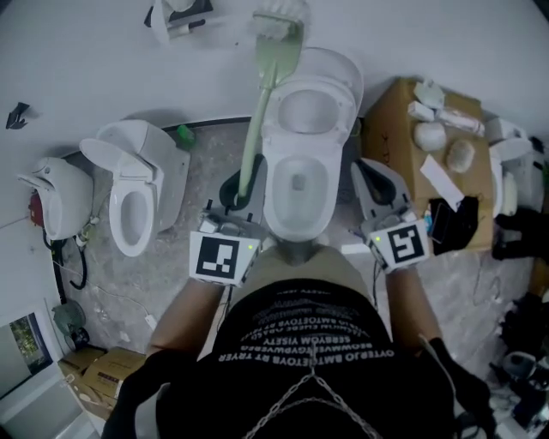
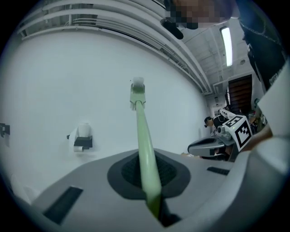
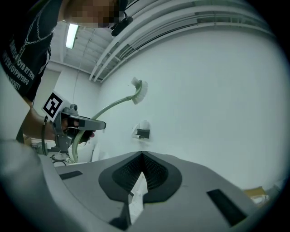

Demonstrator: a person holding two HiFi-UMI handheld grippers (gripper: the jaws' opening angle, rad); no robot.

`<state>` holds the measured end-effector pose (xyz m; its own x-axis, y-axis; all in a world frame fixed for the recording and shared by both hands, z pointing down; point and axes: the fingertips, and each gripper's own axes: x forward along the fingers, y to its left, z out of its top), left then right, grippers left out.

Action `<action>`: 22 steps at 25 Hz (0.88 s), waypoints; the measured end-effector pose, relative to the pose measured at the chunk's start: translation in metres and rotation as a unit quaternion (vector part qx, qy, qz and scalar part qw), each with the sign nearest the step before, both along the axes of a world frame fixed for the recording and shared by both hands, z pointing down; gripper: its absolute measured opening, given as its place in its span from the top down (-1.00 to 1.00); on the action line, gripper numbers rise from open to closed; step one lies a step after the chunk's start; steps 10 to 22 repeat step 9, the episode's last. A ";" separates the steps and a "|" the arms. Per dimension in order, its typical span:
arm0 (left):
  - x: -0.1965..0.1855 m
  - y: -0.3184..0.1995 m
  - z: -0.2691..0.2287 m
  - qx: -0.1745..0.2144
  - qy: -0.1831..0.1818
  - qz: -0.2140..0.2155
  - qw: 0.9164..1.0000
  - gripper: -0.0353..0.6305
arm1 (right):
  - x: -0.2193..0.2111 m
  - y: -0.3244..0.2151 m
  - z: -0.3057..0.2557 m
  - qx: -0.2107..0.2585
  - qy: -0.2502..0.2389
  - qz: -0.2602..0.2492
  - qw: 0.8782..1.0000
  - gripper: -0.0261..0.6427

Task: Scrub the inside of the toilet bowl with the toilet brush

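The white toilet (image 1: pixel 298 184) stands straight ahead with its lid raised and the bowl (image 1: pixel 297 182) uncovered. My left gripper (image 1: pixel 235 187) is left of the bowl and shut on the pale green toilet brush handle (image 1: pixel 255 129). The brush points up, with its head (image 1: pixel 276 24) high above the tank. In the left gripper view the handle (image 2: pixel 146 149) rises from the jaws (image 2: pixel 152 183) to the head (image 2: pixel 137 93). My right gripper (image 1: pixel 377 184), right of the bowl, is shut on a white paper scrap (image 3: pixel 137 195).
A second toilet (image 1: pixel 135 193) and a white fixture (image 1: pixel 57 197) stand on the left. A cardboard box (image 1: pixel 403 129) with white items on top sits to the right. A paper holder (image 3: pixel 142 132) hangs on the wall. Cardboard boxes (image 1: pixel 96 373) lie at lower left.
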<state>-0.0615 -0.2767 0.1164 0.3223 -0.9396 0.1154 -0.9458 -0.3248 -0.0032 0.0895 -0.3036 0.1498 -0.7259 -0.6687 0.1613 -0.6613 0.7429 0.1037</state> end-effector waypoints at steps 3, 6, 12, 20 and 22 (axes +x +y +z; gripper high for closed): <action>-0.002 0.001 -0.009 0.005 -0.008 0.009 1.000 0.89 | -0.006 0.006 -0.011 0.005 0.003 -0.001 1.000 0.91; -0.008 0.002 -0.015 0.010 -0.009 0.008 1.000 0.89 | -0.010 0.008 -0.019 0.008 0.003 0.001 1.000 0.91; -0.017 0.006 -0.020 0.008 -0.005 0.006 1.000 0.89 | -0.016 0.011 -0.024 0.007 0.007 0.000 1.000 0.91; -0.017 0.006 -0.020 0.008 -0.005 0.006 1.000 0.89 | -0.016 0.011 -0.024 0.007 0.007 0.000 1.000 0.91; -0.017 0.006 -0.020 0.008 -0.005 0.006 1.000 0.89 | -0.016 0.011 -0.024 0.007 0.007 0.000 1.000 0.91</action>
